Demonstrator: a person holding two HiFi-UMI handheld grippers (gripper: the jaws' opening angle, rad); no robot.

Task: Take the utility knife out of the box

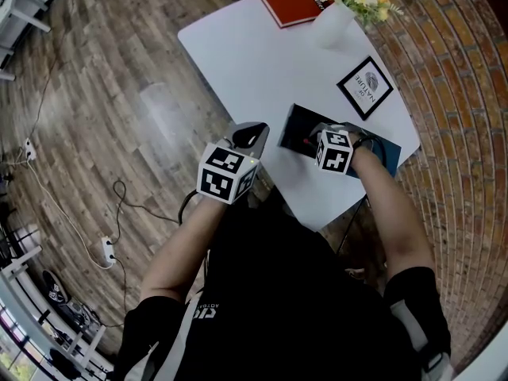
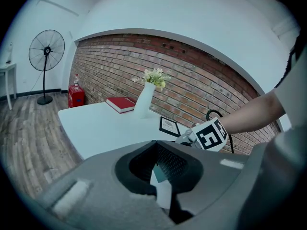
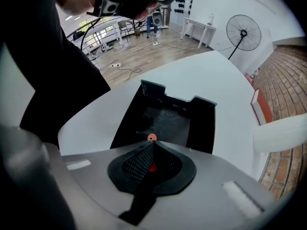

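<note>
1. White table (image 1: 238,62): I see it on a wood floor, against a brick wall.
2. Black box (image 1: 295,125): open, near the table's front edge on my right. A teal panel (image 1: 387,151) lies against its far-right side. In the right gripper view the box (image 3: 200,123) sits straight ahead below the jaws, with a dark interior and notched far wall.
3. Clutter at the table's far end, well apart from the box: red book (image 1: 295,2), white vase (image 1: 333,24) with flowers, framed card (image 1: 365,86).
4. Right gripper (image 1: 312,137): tips down over the box opening. In its own view the gripper (image 3: 152,145) has its jaws clenched, the mesh pads meeting on one line.
5. Left gripper (image 1: 252,133): at the table's near edge, left of the box and not touching it. In its own view the gripper (image 2: 158,171) has its jaws slightly parted. Only table and a bit of teal show through the gap, so it holds nothing.
6. Utility knife (image 3: 151,137): I only get a round red-orange bit right at the right jaw tips, plus a red sliver in the seam between the pads. I read that as the right gripper pinching it. It is over the box interior, and I can't make out the rest of its body against the dark lining.
</note>
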